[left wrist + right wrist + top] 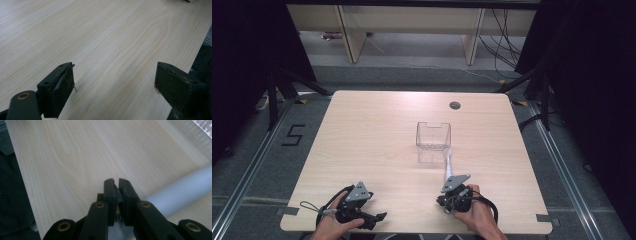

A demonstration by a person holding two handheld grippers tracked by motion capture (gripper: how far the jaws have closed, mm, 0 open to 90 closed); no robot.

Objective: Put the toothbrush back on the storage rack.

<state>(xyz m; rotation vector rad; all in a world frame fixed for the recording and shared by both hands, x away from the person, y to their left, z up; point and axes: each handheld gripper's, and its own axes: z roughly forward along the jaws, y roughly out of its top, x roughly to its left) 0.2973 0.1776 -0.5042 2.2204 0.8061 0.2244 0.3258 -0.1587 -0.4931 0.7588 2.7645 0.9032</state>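
On the pale wood table [372,150] stands a clear plastic box [433,135], a little right of the middle. A white tube [448,162] lies on the table, running from the box's near side back to my right gripper [443,199]. In the right gripper view the right gripper [116,181] is shut, with only a dark sliver between its pads. The white tube [182,190] passes under its right jaw, and I cannot tell whether it is pinched. My left gripper [378,217] rests near the front left edge. It stands open [115,82] over bare wood.
A small round grommet [455,105] sits near the table's far edge. The front edge of the table lies close to both hands. Beyond the table are dark curtains, floor cables and the legs of light wood furniture [354,35].
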